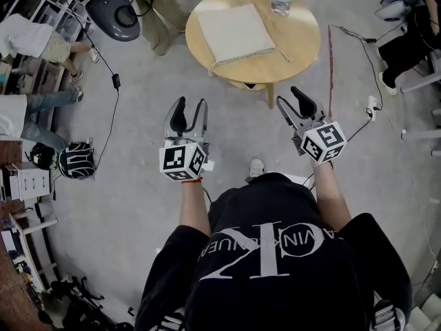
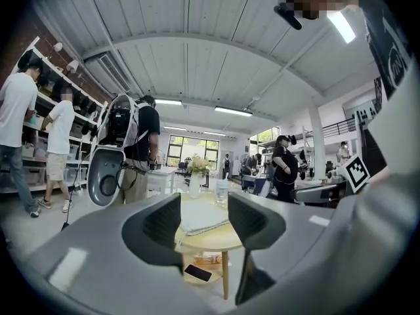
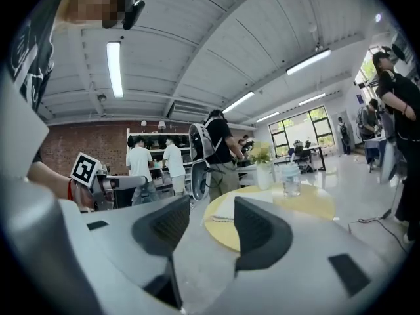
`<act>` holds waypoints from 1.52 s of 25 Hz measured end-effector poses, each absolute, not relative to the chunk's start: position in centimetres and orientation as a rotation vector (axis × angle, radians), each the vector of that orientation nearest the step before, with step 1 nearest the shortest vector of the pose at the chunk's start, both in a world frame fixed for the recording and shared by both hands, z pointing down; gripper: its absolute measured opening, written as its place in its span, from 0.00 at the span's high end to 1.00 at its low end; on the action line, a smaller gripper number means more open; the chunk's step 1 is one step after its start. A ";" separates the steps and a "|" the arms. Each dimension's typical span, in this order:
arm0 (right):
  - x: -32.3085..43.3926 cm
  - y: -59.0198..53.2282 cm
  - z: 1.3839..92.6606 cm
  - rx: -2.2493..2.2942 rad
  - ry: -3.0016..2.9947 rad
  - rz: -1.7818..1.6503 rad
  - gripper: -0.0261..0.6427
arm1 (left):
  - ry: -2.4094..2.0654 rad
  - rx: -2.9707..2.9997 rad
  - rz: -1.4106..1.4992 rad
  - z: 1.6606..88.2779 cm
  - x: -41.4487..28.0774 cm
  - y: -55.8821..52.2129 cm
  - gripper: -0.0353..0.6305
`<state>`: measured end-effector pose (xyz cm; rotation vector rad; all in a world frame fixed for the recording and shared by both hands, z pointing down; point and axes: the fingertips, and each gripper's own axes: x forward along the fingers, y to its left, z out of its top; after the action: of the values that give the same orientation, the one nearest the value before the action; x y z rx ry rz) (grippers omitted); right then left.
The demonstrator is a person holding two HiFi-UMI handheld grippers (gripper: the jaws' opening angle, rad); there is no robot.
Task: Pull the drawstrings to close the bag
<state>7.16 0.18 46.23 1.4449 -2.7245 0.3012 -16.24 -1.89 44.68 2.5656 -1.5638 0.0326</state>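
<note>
Grey floor is under both tools. The left gripper (image 1: pixel 191 105) and right gripper (image 1: pixel 289 96) hang in the air, jaws apart, holding nothing. At the top middle, the cream bag (image 1: pixel 236 32) lies flat on the round table (image 1: pixel 303 43). It seems best to grab one of the drawstrings (image 1: pixel 281 54) in each and pull evenly.

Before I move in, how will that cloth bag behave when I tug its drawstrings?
Probably floppy: the bag lies flat on the table. Likely light, so it may slide rather than cinch. The drawstrings look thin, maybe hard to pinch.
</note>
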 end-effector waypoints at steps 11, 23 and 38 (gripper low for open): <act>9.1 -3.1 49.7 1.432 -2.684 0.453 0.69 | -1.492 2.500 0.126 48.5 -13.4 -5.7 0.63; 10.9 -8.9 53.9 1.411 -2.589 0.544 0.69 | -1.462 2.452 0.268 53.6 -11.9 -11.8 0.63; 13.5 -16.6 59.3 1.395 -2.329 0.634 0.69 | -1.400 2.323 0.485 60.3 -12.9 -18.2 0.63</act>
<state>13.51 -16.62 59.27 1.3947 -2.3290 0.6340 -12.87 -18.19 60.33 2.3231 -1.4003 0.4849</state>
